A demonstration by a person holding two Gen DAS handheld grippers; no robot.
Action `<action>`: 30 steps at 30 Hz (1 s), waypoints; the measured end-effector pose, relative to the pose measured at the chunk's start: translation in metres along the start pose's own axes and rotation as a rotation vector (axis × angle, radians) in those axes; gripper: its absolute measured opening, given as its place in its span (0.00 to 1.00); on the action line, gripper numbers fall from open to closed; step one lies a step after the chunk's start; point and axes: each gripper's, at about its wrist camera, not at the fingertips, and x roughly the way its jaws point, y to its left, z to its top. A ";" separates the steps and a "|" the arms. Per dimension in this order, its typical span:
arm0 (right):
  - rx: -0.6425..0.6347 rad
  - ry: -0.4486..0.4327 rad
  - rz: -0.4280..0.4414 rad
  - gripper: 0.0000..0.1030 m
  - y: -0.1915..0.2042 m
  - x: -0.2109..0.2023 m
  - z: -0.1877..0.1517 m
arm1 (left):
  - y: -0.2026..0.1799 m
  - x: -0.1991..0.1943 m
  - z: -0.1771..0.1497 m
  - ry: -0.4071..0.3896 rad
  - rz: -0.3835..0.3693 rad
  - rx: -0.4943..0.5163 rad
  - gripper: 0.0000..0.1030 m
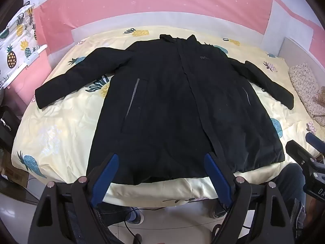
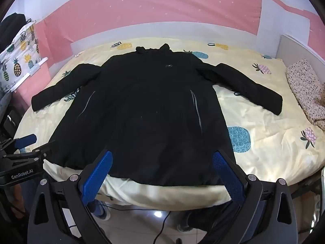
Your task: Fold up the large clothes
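Note:
A long black coat (image 1: 166,101) lies flat and face up on the bed, collar at the far side, hem at the near edge, both sleeves spread out. It also shows in the right wrist view (image 2: 146,111). My left gripper (image 1: 161,158) is open and empty, held above the hem near the coat's left half. My right gripper (image 2: 162,156) is open and empty, above the hem toward the coat's right half. The right gripper shows at the right edge of the left wrist view (image 1: 304,162); the left gripper shows at the left edge of the right wrist view (image 2: 22,158).
The bed has a pale yellow pineapple-print cover (image 1: 50,134). A floral pillow (image 2: 304,91) lies at its right side by a white board. A pineapple-print cloth (image 1: 18,46) hangs at the left. The wall behind is pink. Cables and shoes (image 2: 101,211) lie on the floor below.

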 end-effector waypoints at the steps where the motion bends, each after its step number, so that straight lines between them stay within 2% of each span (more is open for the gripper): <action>1: 0.005 -0.002 0.007 0.97 -0.001 0.000 0.000 | 0.000 0.001 0.000 0.007 0.005 0.002 0.85; 30: 0.005 0.030 0.014 0.97 0.002 0.009 -0.007 | -0.002 0.004 -0.005 0.010 0.002 0.006 0.85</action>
